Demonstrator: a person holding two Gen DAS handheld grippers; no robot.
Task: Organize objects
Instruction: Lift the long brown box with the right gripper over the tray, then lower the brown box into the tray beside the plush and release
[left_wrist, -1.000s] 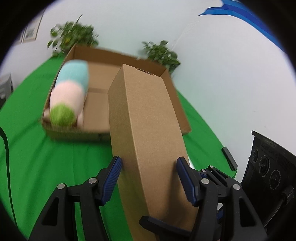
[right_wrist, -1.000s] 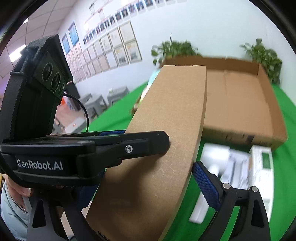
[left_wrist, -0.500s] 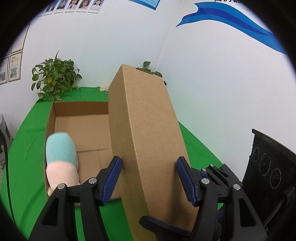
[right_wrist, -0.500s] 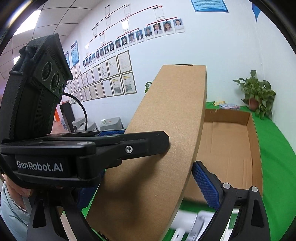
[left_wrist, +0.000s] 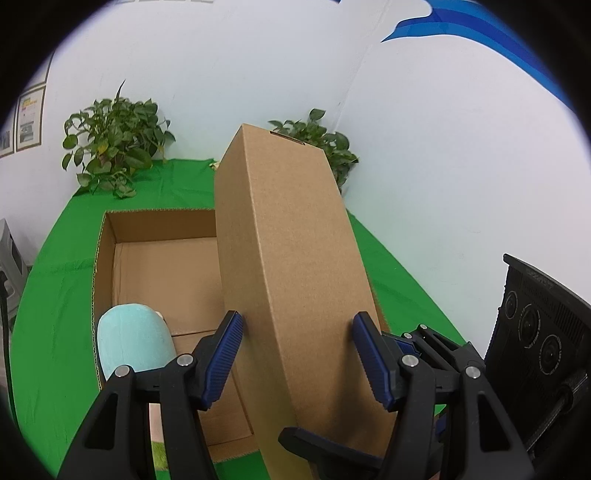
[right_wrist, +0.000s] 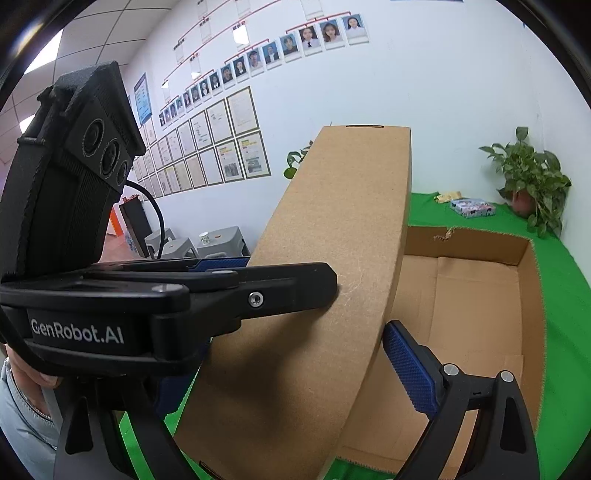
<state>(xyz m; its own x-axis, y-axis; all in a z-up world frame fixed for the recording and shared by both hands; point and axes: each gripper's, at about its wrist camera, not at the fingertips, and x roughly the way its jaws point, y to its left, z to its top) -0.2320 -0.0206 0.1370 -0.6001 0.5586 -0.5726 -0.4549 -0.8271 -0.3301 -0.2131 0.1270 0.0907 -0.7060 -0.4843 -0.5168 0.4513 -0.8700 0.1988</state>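
Note:
A long closed cardboard box (left_wrist: 295, 277) is held up between both grippers, over the open cardboard tray box (left_wrist: 110, 258) on the green table. My left gripper (left_wrist: 297, 356) is shut on its two side faces with blue pads. My right gripper (right_wrist: 354, 343) is shut on the same long box (right_wrist: 332, 258); its left finger is hidden behind the left gripper's body. A plush toy (left_wrist: 135, 341) with a light-blue end lies in the tray's near left corner. The tray box (right_wrist: 532, 295) also shows in the right wrist view.
Two potted plants (left_wrist: 114, 147) (left_wrist: 321, 144) stand at the table's back by the white wall. A small colourful packet (right_wrist: 472, 207) lies at the far edge near a plant (right_wrist: 532, 177). Grey stools (right_wrist: 218, 243) stand beyond the table's left side.
Both grippers carried the long box forward and tipped it up over the tray box. The white packages seen earlier under the right gripper have left the view.

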